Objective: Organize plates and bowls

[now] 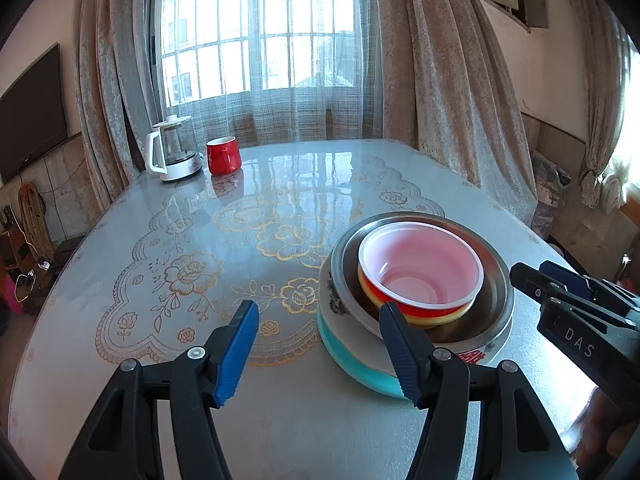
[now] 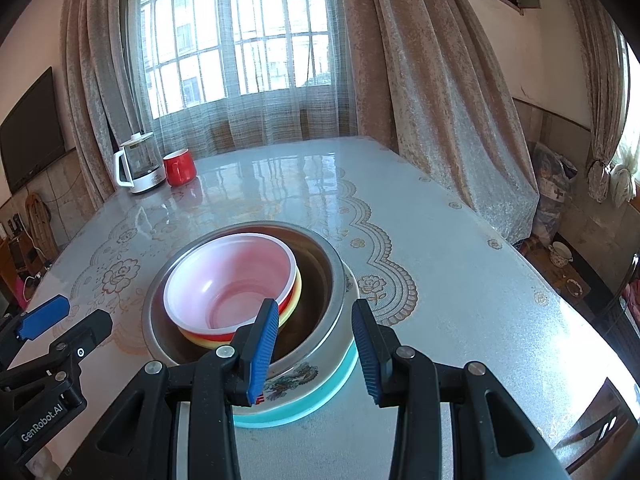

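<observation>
Right wrist view shows both tongs, left tongs (image 1: pixel 320 356) and right tongs (image 2: pixel 316 354), open and empty by the stacked bowls (image 2: pixel 236 280), so lift away slowly.

Red bowl (image 1: pixel 420 276) nested in steel bowl (image 1: pixel 496 304) atop stacked plates (image 1: pixel 352 364).

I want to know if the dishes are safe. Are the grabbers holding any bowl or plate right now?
No. The left gripper and right gripper both stand open beside the stack of dishes, pinching nothing.
</observation>
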### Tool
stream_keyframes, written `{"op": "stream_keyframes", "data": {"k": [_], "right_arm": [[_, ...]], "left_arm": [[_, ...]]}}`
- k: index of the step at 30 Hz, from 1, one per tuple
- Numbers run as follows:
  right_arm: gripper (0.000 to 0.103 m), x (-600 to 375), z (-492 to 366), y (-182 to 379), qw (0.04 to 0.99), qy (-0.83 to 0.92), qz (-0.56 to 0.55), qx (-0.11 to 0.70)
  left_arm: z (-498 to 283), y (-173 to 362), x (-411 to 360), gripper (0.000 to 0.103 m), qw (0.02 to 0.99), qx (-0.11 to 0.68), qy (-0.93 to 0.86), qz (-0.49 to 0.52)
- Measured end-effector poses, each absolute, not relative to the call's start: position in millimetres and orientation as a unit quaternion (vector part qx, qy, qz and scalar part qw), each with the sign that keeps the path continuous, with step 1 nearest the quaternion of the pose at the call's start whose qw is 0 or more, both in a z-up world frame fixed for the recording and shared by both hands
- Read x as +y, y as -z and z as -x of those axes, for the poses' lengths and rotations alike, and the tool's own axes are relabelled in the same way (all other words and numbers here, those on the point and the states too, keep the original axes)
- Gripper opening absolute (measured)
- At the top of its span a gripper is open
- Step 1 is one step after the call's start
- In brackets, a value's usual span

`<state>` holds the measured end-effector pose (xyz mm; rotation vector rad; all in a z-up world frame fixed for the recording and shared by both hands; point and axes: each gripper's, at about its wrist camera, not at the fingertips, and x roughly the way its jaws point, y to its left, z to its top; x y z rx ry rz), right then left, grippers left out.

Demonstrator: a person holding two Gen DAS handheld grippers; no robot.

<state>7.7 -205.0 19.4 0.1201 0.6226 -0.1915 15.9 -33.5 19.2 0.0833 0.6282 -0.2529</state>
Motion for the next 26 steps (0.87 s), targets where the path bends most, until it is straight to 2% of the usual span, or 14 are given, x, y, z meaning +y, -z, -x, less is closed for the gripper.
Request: {"op": "stream_keyframes", "data": {"k": [10,18,26], "right_arm": [[0.038,-207,-9,-19,0.946,0.094,-0.059,0.305],[0.038,-211,-12,-20,0.945,0.094,-0.058,0.307],[0.038,-223,-14,-21,0.946,0.098,-0.062,0.304]], "left_arm": [[-17,-19,-35,0.067,0.942,0.308,0.125,-0.04],[-20,-20,-41,0.076,0.944,0.302,0.123,-0.04],[-24,-21,-43,0.076,0.946,0.297,0.131,-0.021]]}}
